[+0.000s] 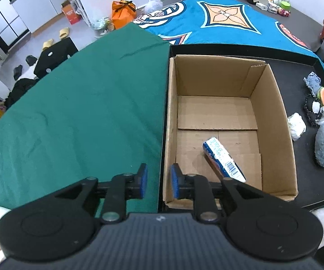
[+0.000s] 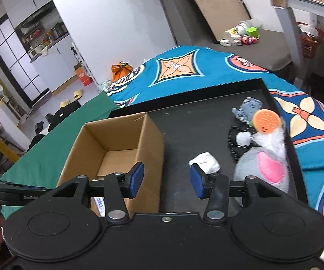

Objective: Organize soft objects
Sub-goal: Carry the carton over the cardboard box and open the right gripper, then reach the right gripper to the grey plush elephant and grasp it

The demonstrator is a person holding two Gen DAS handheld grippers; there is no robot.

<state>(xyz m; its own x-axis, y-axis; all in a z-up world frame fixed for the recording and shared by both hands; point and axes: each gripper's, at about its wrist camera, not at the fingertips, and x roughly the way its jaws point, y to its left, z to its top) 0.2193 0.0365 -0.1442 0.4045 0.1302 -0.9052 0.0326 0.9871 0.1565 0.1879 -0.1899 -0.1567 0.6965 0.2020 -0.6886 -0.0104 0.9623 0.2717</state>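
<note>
Left claw [image 1: 158,181] over box [image 1: 272,103] rim (gaping)

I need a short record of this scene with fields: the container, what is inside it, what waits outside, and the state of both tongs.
container: cardboard box, open top, standing in the black tray
inside box: one blue-and-white packet lying on the floor of the box
outside box, on tray: white crumpled wad, grey plush toy, burger-shaped toy, small grey-blue toy
left tongs: open, nothing between them
right tongs: open, nothing between them
</note>
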